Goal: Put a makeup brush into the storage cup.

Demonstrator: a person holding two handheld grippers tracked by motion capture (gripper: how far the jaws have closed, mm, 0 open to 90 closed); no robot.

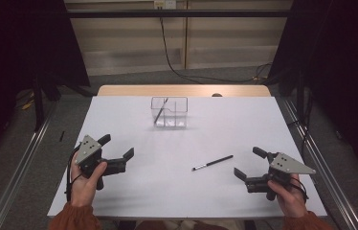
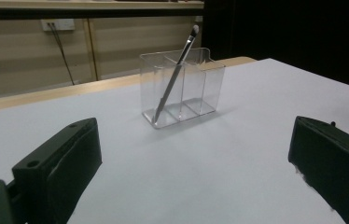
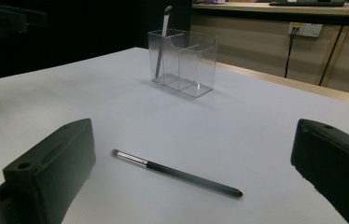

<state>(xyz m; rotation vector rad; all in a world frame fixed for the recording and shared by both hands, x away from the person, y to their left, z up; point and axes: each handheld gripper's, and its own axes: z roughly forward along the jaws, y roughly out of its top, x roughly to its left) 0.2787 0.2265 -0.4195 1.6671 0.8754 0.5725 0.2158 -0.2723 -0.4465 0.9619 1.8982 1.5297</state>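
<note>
Both jaws wide, empty. Loose brush at ten o'clock of my right gripper, flat on table. Pinch mid-handle (bristle end probably fragile); organizer waits at twelve.

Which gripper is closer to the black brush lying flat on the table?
The right gripper. The black brush lies just ahead of its open jaws, between them in the right gripper view. The left gripper is across the table, pointing toward the clear organizer.
</note>
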